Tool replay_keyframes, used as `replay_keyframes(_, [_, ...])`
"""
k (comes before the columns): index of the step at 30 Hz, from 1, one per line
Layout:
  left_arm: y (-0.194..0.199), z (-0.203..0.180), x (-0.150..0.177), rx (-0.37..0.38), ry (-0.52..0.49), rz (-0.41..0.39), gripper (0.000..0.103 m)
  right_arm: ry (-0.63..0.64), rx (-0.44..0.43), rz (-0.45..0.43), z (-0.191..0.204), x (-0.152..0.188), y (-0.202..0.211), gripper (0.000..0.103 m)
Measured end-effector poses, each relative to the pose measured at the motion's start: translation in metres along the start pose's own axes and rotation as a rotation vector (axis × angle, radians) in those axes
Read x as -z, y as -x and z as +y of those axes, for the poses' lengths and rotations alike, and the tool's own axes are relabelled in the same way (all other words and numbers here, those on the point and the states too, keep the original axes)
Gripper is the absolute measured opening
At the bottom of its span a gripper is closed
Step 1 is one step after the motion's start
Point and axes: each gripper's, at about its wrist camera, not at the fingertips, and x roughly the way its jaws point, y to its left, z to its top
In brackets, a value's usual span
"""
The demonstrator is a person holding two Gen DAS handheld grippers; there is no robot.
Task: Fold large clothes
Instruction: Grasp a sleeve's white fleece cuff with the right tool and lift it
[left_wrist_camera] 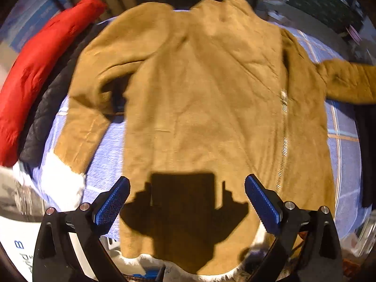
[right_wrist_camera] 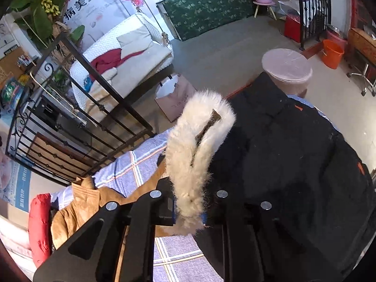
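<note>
A tan suede coat (left_wrist_camera: 199, 94) with a zip lies spread flat on a blue checked sheet (left_wrist_camera: 340, 152). Its left sleeve ends in a white fur cuff (left_wrist_camera: 63, 178). My left gripper (left_wrist_camera: 186, 183) hovers open above the coat's lower hem, and its shadow falls on the fabric. The coat's other sleeve (left_wrist_camera: 347, 80) stretches off to the right. In the right wrist view, my right gripper (right_wrist_camera: 189, 209) is shut on that sleeve's white fur cuff (right_wrist_camera: 195, 145) and holds it lifted above the bed. The tan coat (right_wrist_camera: 77, 206) trails away to the lower left.
A black coat (right_wrist_camera: 293, 164) lies on the bed right of the held cuff. A red jacket (left_wrist_camera: 35, 70) and a dark quilted garment (left_wrist_camera: 47, 117) lie along the coat's left side. A black metal bed rail (right_wrist_camera: 82, 117) and a paper bag (right_wrist_camera: 174, 96) stand beyond.
</note>
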Motion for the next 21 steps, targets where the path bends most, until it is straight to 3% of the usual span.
replay_keyframes(5, [0.003, 0.146, 0.024, -0.19, 0.397, -0.053, 0.096, 0.011, 0.026, 0.005, 0.008, 0.007, 0.008, 0.017])
replay_keyframes(7, [-0.002, 0.202, 0.041, -0.264, 0.526, -0.036, 0.096, 0.005, 0.045, 0.007, 0.012, 0.011, 0.005, 0.017])
replay_keyframes(9, [-0.013, 0.248, 0.057, -0.261, 0.656, 0.014, 0.095, -0.016, 0.061, 0.005, 0.018, 0.014, 0.006, 0.018])
replay_keyframes(10, [-0.02, 0.266, 0.065, -0.222, 0.72, 0.038, 0.095, -0.027, 0.071, 0.001, 0.02, 0.016, 0.007, 0.025])
replay_keyframes(11, [-0.027, 0.279, 0.07, -0.178, 0.77, 0.058, 0.095, -0.042, 0.094, -0.005, 0.023, 0.019, 0.008, 0.046])
replay_keyframes(12, [-0.036, 0.286, 0.072, -0.137, 0.809, 0.071, 0.095, -0.056, 0.134, -0.015, 0.025, 0.022, 0.01, 0.061])
replay_keyframes(13, [-0.043, 0.289, 0.072, -0.107, 0.828, 0.076, 0.095, -0.069, 0.187, -0.029, 0.029, 0.025, 0.013, 0.084])
replay_keyframes(15, [-0.061, 0.285, 0.065, -0.088, 0.805, 0.105, 0.095, -0.091, 0.277, -0.057, 0.036, 0.03, 0.021, 0.086])
replay_keyframes(16, [-0.071, 0.28, 0.06, -0.103, 0.78, 0.123, 0.089, -0.093, 0.285, -0.065, 0.04, 0.033, 0.025, 0.086])
replay_keyframes(18, [-0.085, 0.269, 0.053, -0.09, 0.736, 0.131, 0.066, -0.084, 0.274, -0.06, 0.047, 0.04, 0.031, 0.086])
replay_keyframes(19, [-0.088, 0.263, 0.048, -0.08, 0.71, 0.126, 0.046, -0.076, 0.275, -0.053, 0.052, 0.043, 0.033, 0.086])
replay_keyframes(21, [-0.084, 0.252, 0.036, -0.102, 0.64, 0.092, 0.016, -0.071, 0.273, -0.048, 0.059, 0.051, 0.039, 0.086])
